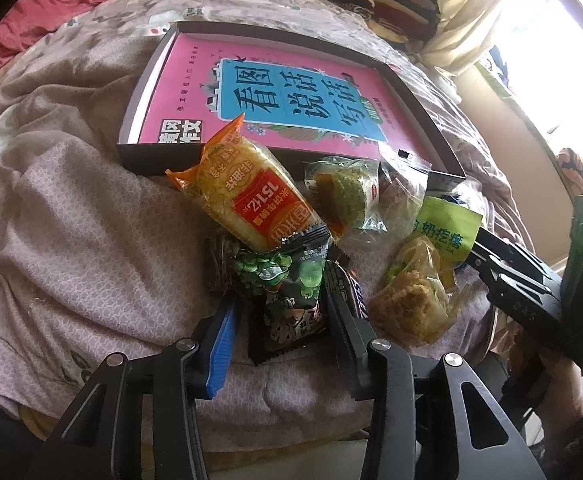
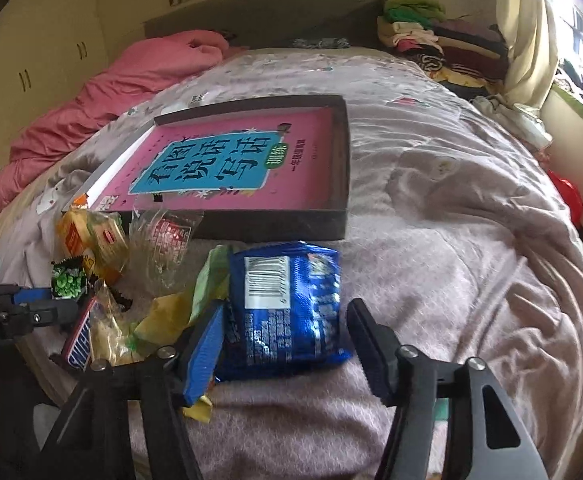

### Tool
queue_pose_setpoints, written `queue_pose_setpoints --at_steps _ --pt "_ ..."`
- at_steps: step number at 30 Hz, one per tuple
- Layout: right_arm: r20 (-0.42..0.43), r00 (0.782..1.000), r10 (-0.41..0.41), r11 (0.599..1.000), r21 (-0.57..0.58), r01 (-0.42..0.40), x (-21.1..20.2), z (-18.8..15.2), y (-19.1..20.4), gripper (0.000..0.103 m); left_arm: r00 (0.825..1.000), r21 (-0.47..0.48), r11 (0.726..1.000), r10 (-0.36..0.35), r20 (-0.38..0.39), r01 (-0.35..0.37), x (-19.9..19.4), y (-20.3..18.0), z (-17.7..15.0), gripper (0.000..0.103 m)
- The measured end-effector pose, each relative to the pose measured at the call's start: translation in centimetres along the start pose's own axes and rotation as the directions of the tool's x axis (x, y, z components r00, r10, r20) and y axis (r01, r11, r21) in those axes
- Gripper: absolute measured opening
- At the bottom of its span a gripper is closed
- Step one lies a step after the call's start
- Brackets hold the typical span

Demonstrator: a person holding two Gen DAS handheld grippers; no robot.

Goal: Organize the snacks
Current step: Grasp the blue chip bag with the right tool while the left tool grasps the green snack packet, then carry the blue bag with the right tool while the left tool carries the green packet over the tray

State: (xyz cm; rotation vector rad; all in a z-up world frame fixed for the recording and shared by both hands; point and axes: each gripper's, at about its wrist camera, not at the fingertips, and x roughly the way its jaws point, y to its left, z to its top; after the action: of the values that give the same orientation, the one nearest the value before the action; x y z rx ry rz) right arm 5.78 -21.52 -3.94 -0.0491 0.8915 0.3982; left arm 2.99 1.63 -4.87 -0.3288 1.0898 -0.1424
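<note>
My left gripper (image 1: 281,316) stood with its jaws narrowed around the black green-pea packet (image 1: 287,292); the blue pad (image 1: 221,344) sat at the packet's 9 o'clock and the black finger (image 1: 347,320) at its 3 o'clock, both apparently touching the wrapper, so I judged it gripped. My right gripper (image 2: 287,336) was half open astride the blue packet (image 2: 287,312): the blue pad (image 2: 203,348) lay against the packet's left edge, while the black pad (image 2: 367,344) stood just clear of its right edge, so nothing was yet clamped.

The shallow dark box (image 1: 131,148), its floor covered by a pink book (image 1: 291,92), lay on the quilt (image 1: 71,240) at 12 o'clock from the pile and held no snack. The orange cracker pack (image 1: 247,192) only leaned on its near rim. The remaining snacks, including the wrapped cakes (image 1: 407,304) and the green sachet (image 1: 447,228), lay heaped just before it. I judged the sorting barely begun, every packet still to be placed.
</note>
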Motion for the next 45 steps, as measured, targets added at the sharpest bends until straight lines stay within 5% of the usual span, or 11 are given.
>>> queue_pose_setpoints --at_steps 6,14,28,45 --pt "0.024 0.997 0.071 0.995 0.067 -0.073 0.3 0.2 -1.3 0.053 1.0 -0.005 1.0 -0.021 -0.007 0.021 0.1 0.3 0.0 0.038" --pt "0.099 0.994 0.056 0.991 0.116 -0.068 -1.9 0.3 -2.0 0.052 0.998 -0.026 0.997 -0.067 0.013 0.068 -1.1 1.0 0.1 0.035" --pt "0.186 0.982 0.043 0.991 0.117 -0.066 -5.1 2.5 -1.4 0.052 0.98 0.014 0.996 -0.084 0.178 0.083 -5.5 0.9 0.9 0.035" --pt "0.208 0.977 0.037 0.994 0.094 -0.058 -4.0 5.9 0.3 0.052 0.942 0.038 0.999 -0.037 0.334 0.025 -7.8 2.4 4.7 0.035"
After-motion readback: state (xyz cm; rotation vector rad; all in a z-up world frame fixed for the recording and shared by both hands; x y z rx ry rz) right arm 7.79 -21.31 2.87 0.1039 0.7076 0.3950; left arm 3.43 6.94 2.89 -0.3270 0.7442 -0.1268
